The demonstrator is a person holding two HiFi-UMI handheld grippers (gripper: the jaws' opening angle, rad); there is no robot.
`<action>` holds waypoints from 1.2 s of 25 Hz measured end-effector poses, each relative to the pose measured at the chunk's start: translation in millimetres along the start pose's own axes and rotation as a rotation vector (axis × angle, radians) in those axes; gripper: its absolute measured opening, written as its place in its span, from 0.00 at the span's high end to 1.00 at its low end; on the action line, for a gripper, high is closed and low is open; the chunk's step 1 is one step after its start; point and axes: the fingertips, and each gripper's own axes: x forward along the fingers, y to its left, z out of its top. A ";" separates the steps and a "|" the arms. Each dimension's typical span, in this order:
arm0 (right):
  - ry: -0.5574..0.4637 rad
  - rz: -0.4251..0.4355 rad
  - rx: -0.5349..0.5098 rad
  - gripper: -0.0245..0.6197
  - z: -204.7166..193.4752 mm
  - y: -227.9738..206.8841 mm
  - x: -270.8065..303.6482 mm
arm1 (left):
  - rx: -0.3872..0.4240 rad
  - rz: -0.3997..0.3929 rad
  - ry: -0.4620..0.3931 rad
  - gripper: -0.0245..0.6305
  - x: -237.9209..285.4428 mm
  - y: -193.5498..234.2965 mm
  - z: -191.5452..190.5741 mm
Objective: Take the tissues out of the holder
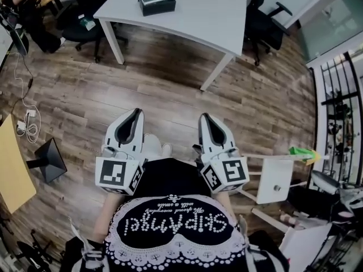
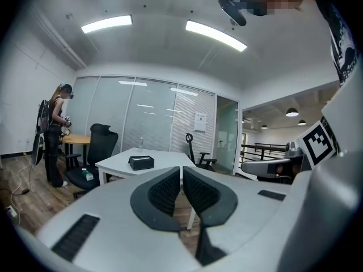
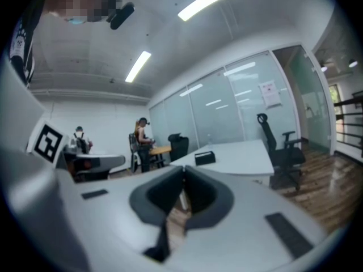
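Note:
The tissue holder (image 1: 157,3) is a black box on the white table (image 1: 198,16) at the far side of the room. It also shows small and distant as the holder (image 2: 141,162) in the left gripper view and the holder (image 3: 205,157) in the right gripper view. My left gripper (image 1: 138,113) and right gripper (image 1: 203,118) are held side by side close to the person's body, above the wooden floor and well short of the table. Both are shut, with nothing between their jaws: left gripper (image 2: 181,171), right gripper (image 3: 184,173).
Black office chairs (image 1: 266,24) stand around the table. A person (image 2: 55,135) stands at a wooden desk (image 2: 76,140) at the far left. A small white cabinet (image 1: 275,180) sits at my right, a railing (image 1: 340,112) beyond it. Cables (image 1: 27,123) lie on the floor at left.

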 end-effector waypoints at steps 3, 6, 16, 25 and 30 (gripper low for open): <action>0.006 0.006 0.005 0.91 -2.6 2.6 1.2 | -0.023 -0.007 0.008 0.91 -1.0 0.0 -3.0; 0.015 0.005 0.013 0.91 -6.5 3.7 -0.8 | -0.048 -0.012 0.017 0.91 -2.2 -0.1 -7.6; 0.054 -0.013 0.031 0.91 -14.4 -22.2 12.3 | -0.068 -0.005 0.040 0.91 22.3 3.1 -11.7; 0.101 -0.036 0.067 0.91 -15.8 -47.7 55.9 | -0.080 0.007 0.086 0.91 67.3 32.3 -10.0; 0.110 -0.040 0.074 0.91 -4.6 -57.5 103.0 | -0.088 0.003 0.103 0.91 106.2 63.2 -2.8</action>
